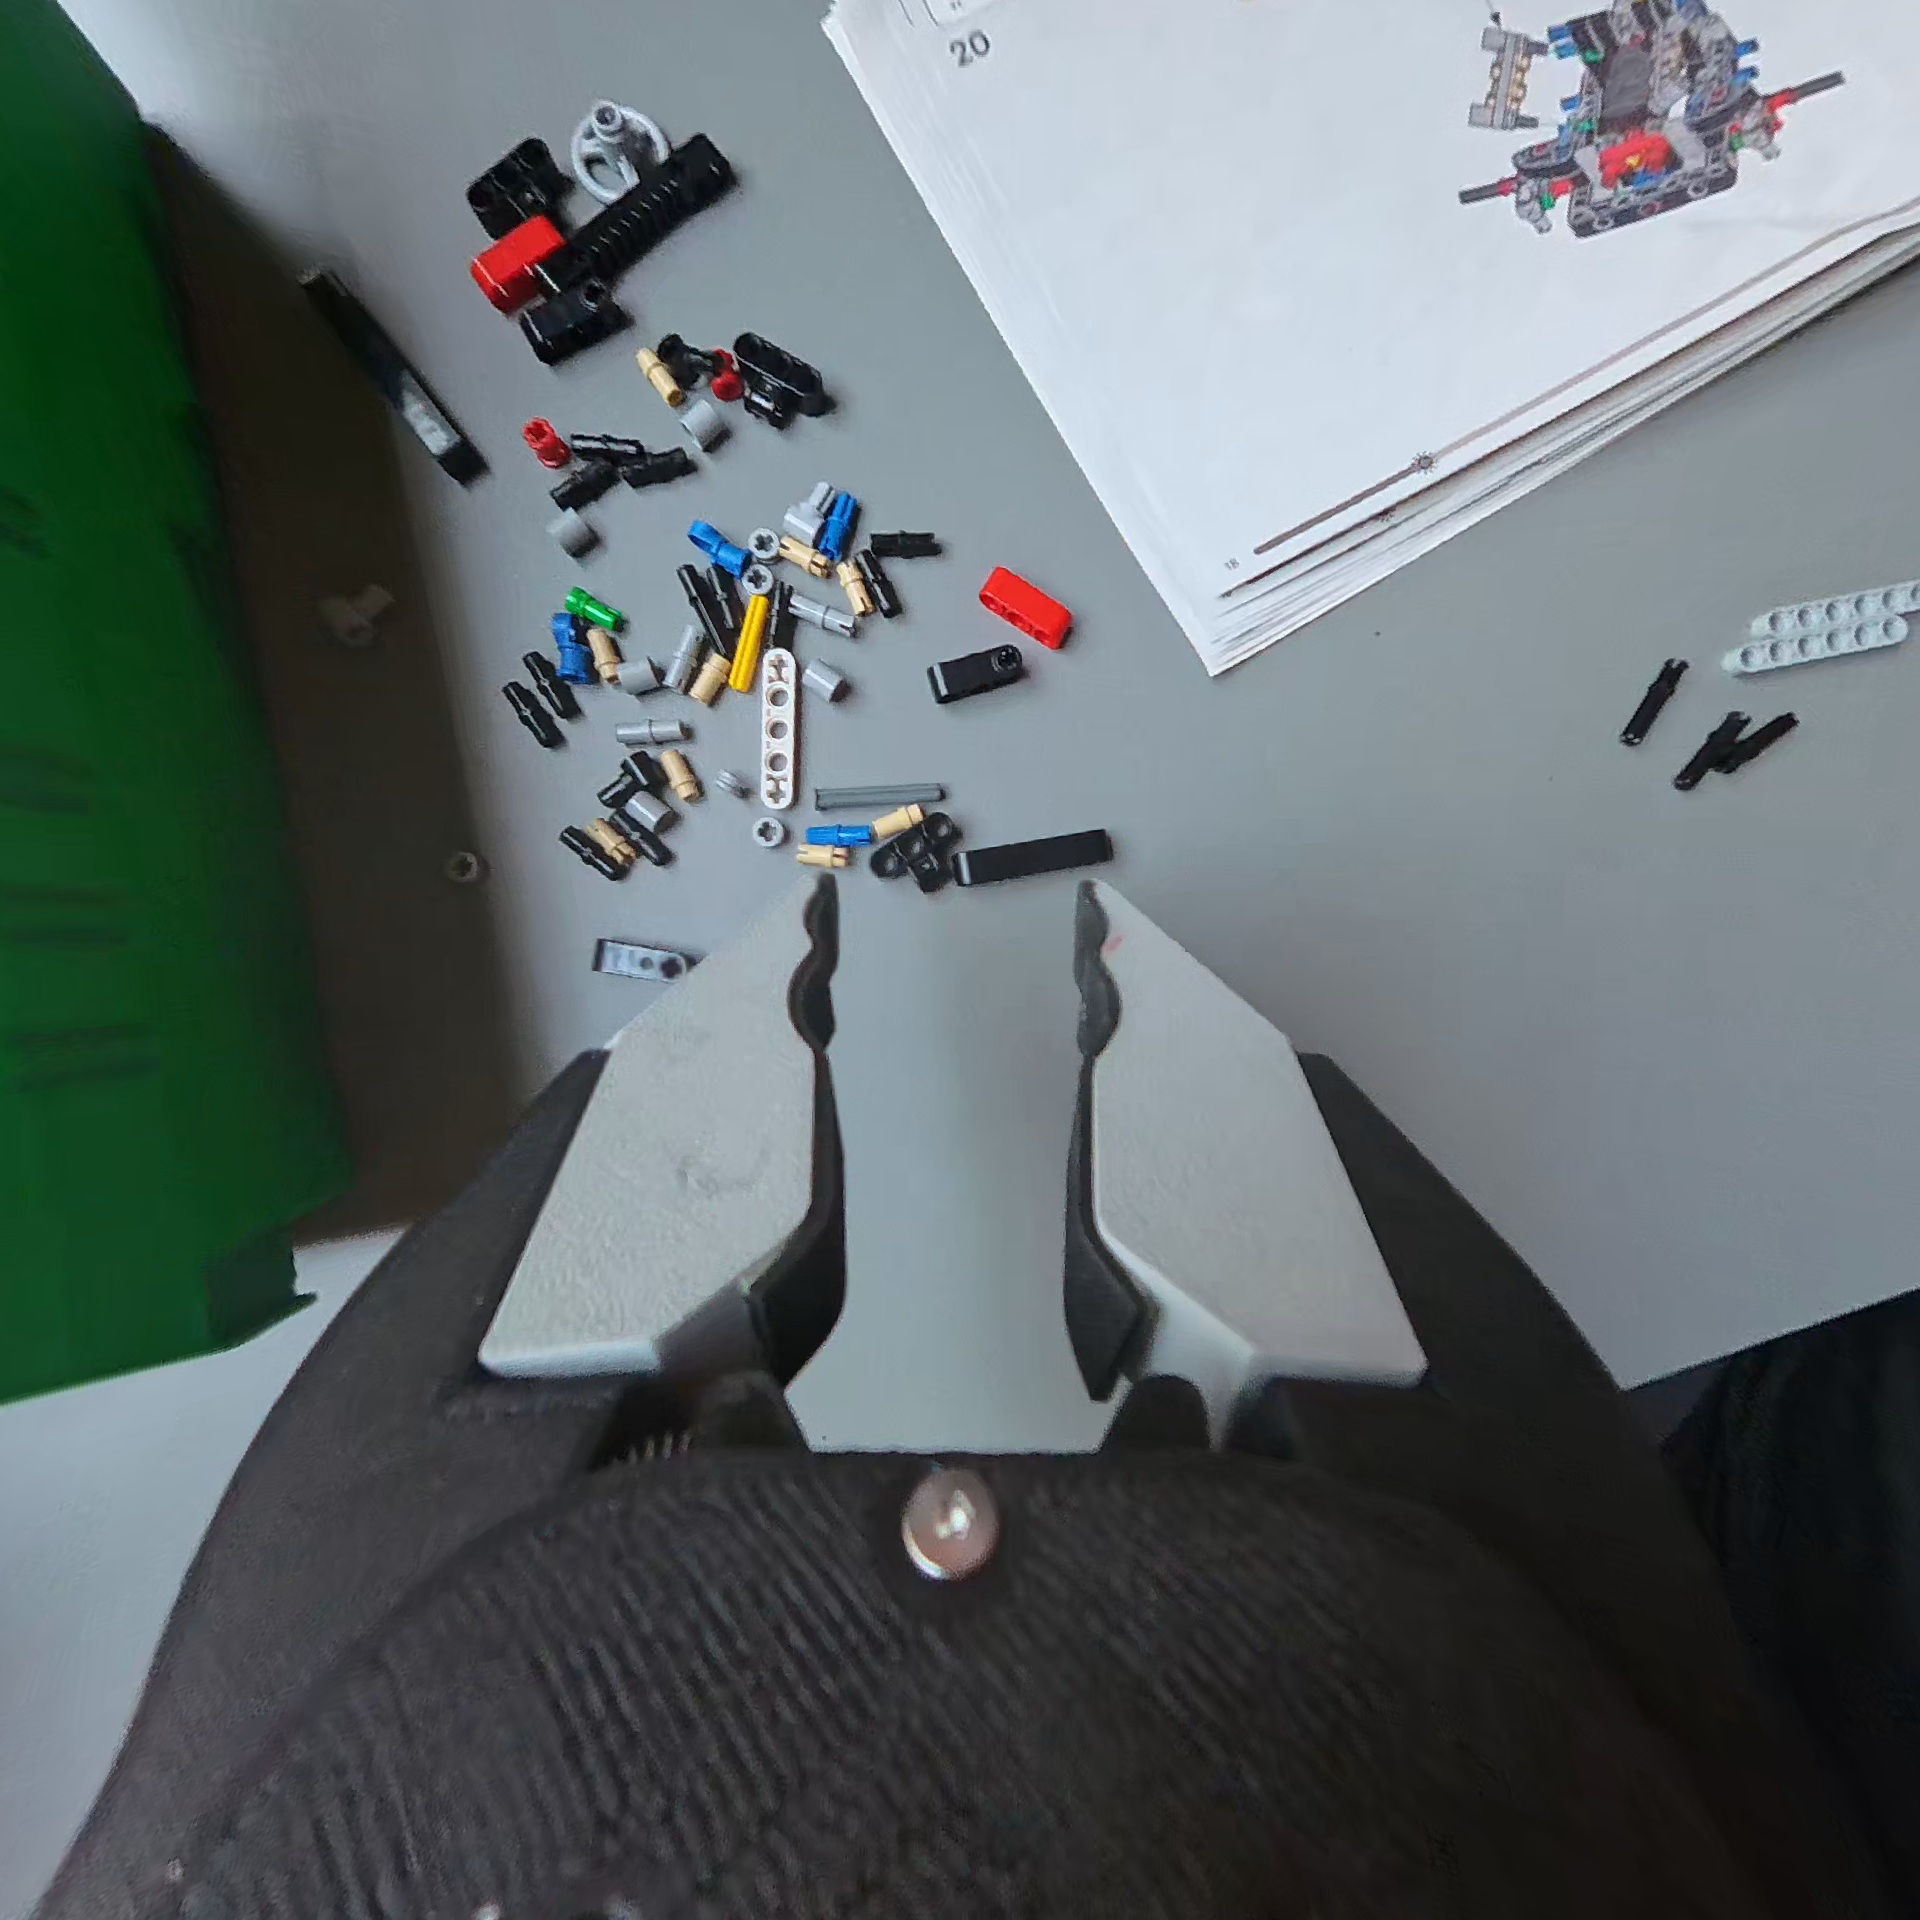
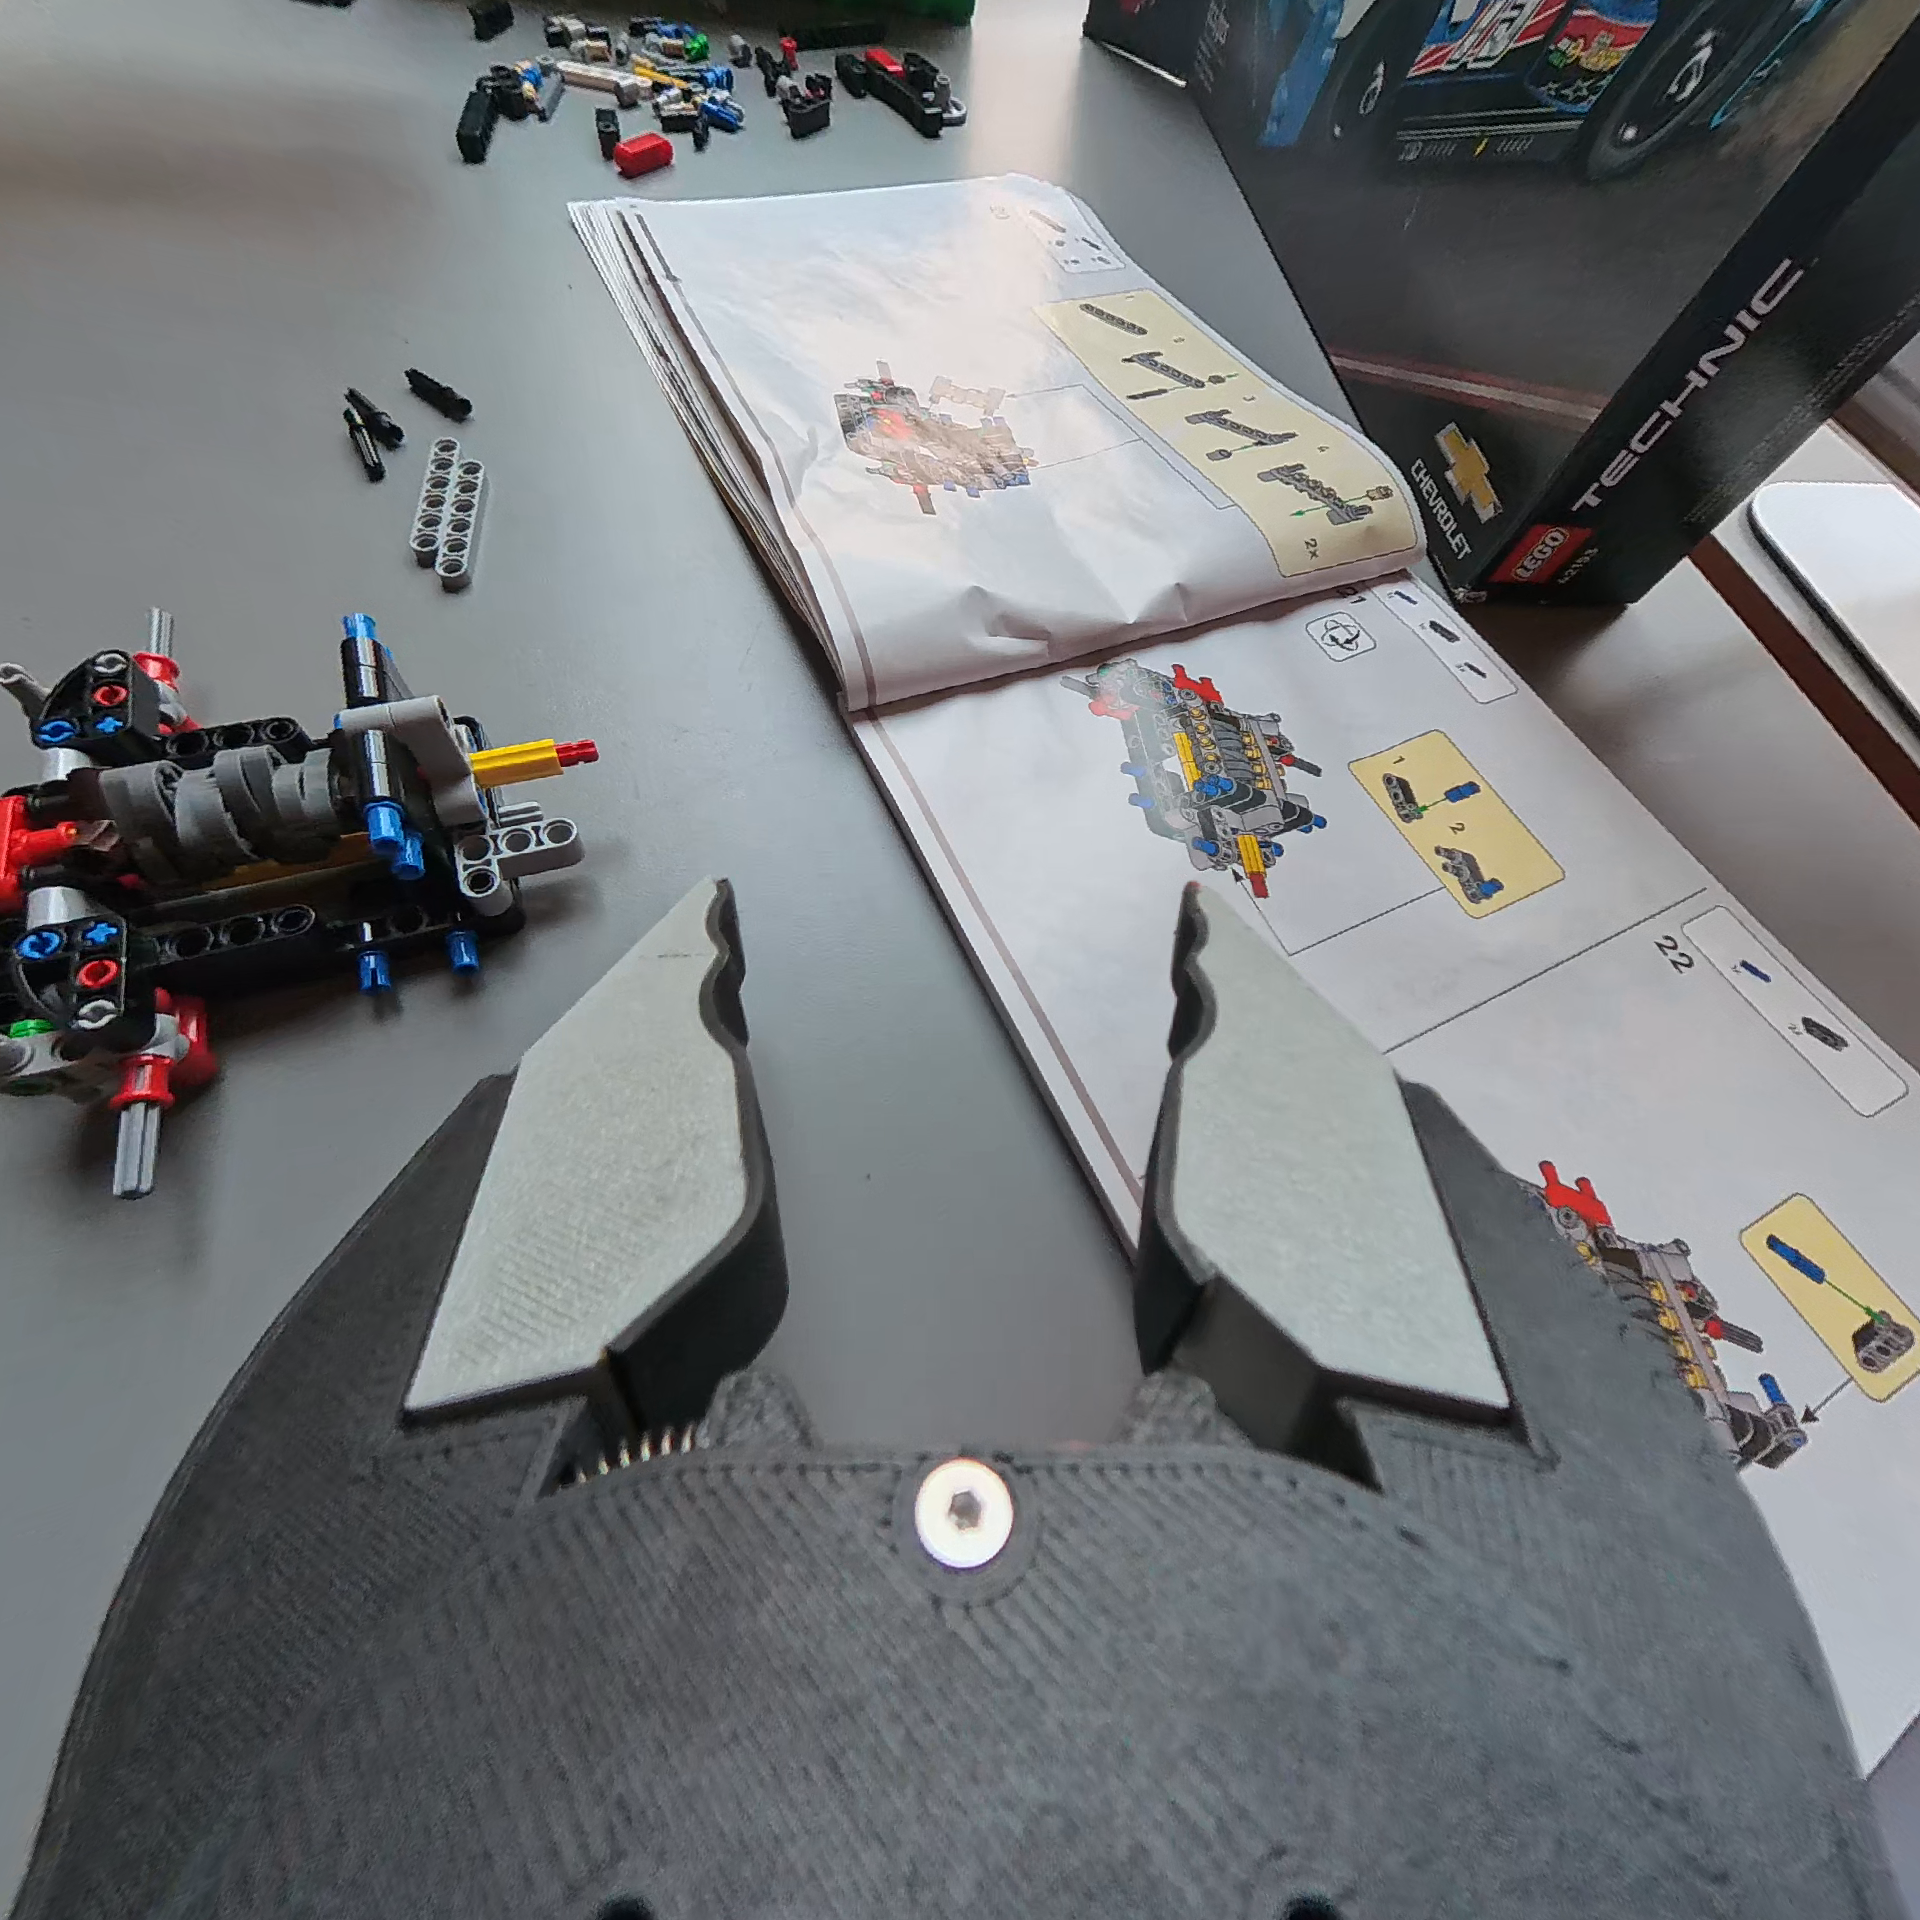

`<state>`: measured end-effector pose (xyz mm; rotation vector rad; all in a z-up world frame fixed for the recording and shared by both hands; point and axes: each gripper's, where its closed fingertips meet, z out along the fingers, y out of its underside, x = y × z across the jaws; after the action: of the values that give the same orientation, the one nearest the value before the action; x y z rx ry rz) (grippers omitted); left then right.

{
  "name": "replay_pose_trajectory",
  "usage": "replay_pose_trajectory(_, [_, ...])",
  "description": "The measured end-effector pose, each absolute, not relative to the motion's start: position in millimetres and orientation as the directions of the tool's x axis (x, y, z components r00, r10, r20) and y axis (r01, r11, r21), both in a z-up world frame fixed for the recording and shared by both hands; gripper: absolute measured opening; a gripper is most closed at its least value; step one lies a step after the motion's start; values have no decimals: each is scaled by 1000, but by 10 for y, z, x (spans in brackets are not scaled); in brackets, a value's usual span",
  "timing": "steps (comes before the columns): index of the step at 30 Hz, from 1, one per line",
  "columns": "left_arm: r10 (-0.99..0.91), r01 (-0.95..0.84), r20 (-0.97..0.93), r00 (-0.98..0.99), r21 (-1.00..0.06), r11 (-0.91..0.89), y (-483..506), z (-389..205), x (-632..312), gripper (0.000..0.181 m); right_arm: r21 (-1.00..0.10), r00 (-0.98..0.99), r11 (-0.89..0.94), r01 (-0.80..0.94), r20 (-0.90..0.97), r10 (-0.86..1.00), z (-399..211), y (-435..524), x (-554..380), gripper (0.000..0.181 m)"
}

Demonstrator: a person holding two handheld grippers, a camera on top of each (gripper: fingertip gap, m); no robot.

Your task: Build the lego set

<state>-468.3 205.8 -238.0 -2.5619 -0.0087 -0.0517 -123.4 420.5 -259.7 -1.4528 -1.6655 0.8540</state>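
Note:
In the left wrist view my left gripper (image 1: 954, 896) is open and empty, just short of a scatter of small lego pins and beams (image 1: 717, 644) on the grey table (image 1: 1351, 935). A black beam (image 1: 1031, 858) lies right ahead of its fingertips. In the right wrist view my right gripper (image 2: 958, 902) is open and empty above the table (image 2: 883, 1039), beside the open instruction booklet (image 2: 997, 540). The partly built chassis (image 2: 239, 852) lies to its left. Two grey beams (image 2: 449, 514) and three black pins (image 2: 400, 416) lie beyond the chassis.
A green bag (image 1: 135, 727) stands along the table's left side in the left wrist view. The black set box (image 2: 1579, 291) stands upright behind the booklet. The parts scatter also shows at the far edge in the right wrist view (image 2: 686, 88). The booklet (image 1: 1403, 291) fills the left view's upper right. The tips of one gripper are about 40 cm away from the tips of the other.

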Motion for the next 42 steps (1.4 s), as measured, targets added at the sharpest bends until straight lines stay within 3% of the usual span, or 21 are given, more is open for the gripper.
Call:
replay_pose_trajectory(7, [59, 33, -22, 998, -615, -788, 2103, -2102, -4977, 53, -863, -87, 122, 491, 90, 992, -2602, 4186, -1229, 80])
replay_pose_trajectory(11, [79, 34, -41, 996, -645, -763, 2158, -1914, -5152, 46, -867, -88, 114, 484, 81, 993, -2589, 4187, -1226, 78])
replay_pose_trajectory(23, [45, 20, -39, 998, -491, -871, 2519, -2429, -5344, 0, -846, -81, 120, 519, 91, 993, -2649, 4200, -1237, 76])
replay_pose_trajectory(28, [35, 60, 63, 997, -447, -893, 2640, -2704, -5275, 0, -851, -80, 112, 512, 82, 993, -2636, 4201, -1236, 74])
replay_pose_trajectory(42, [97, 92, 13, 995, -438, -894, 2642, -2727, -5482, 0, -855, -88, 112, 507, 78, 993, -2628, 4190, -1233, 72])
